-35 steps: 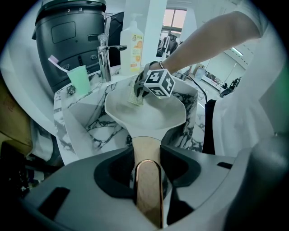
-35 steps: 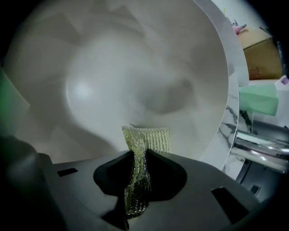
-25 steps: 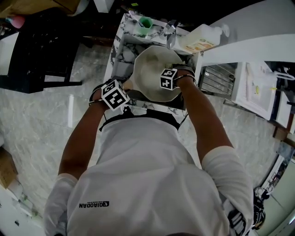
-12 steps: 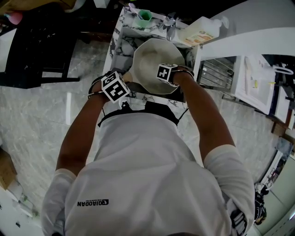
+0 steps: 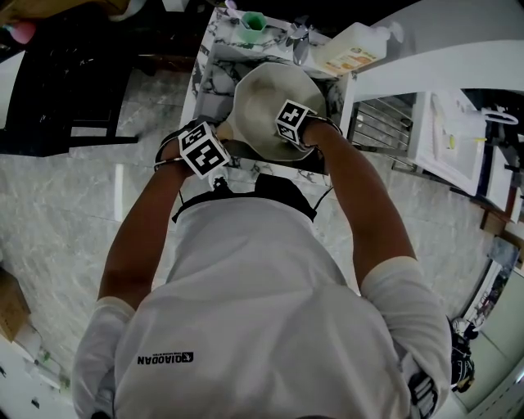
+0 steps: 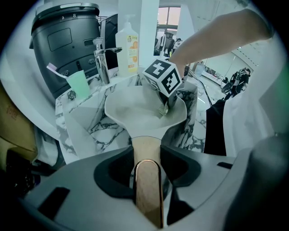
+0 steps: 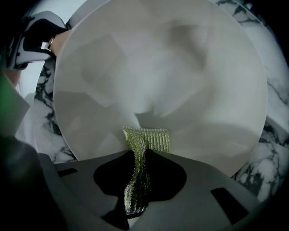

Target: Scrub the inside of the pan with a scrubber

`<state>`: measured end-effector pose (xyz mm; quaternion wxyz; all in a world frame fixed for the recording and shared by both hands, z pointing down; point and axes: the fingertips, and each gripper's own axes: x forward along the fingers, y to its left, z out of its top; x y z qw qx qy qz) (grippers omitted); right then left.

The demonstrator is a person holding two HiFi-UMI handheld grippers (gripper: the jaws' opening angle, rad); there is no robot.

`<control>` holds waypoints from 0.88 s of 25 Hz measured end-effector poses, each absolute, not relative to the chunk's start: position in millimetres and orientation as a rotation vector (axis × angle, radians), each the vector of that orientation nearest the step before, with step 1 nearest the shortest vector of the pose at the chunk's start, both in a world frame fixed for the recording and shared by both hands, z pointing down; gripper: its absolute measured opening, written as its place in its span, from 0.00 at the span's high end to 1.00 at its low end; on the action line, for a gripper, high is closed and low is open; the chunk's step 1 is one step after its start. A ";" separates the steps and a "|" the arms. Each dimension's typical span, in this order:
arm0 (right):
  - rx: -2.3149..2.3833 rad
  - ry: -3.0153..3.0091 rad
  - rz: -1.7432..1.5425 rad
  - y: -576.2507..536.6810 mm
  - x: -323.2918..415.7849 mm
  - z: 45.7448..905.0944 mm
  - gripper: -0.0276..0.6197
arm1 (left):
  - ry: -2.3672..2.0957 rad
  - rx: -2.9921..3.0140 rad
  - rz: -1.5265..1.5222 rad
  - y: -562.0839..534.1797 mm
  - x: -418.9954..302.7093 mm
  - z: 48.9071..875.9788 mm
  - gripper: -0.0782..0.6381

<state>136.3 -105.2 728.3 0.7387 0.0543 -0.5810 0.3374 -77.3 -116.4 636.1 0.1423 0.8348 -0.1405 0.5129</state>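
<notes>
Left claw (image 6: 146,176) is clamped on the pan's wooden handle (image 6: 146,149), which runs straight back between the jaws.

The pan (image 5: 266,102) is pale inside and held tilted above the basin of a marble-veined surface (image 5: 209,69), directly in front of the person.

Right claw (image 7: 135,189) is closed tight on a yellow-green mesh scrubber (image 7: 148,140). One end is pinched between the jaws; the free end sticks out past the tips and lies flat against the pan's inner wall, near the rim closest to that claw.

From the left gripper view, the right claw's marker cube (image 6: 163,77) sits over the pan's right rim.

Behind the pan stand a tap (image 5: 300,45), a green cup (image 5: 253,22) and a soap bottle (image 5: 352,51).
</notes>
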 end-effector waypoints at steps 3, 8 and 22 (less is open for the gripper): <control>0.130 -1.286 0.814 -101.2 128.4 726.5 0.82 | -0.407 2.409 1.478 -117.1 -77.7 636.1 0.62; 0.140 -1.297 0.989 -89.0 111.0 720.7 0.82 | -0.406 2.407 1.480 -116.7 -77.2 636.4 0.62; 0.149 -1.454 1.502 -77.4 41.1 690.6 0.82 | -0.406 2.405 1.483 -116.1 -77.1 636.7 0.62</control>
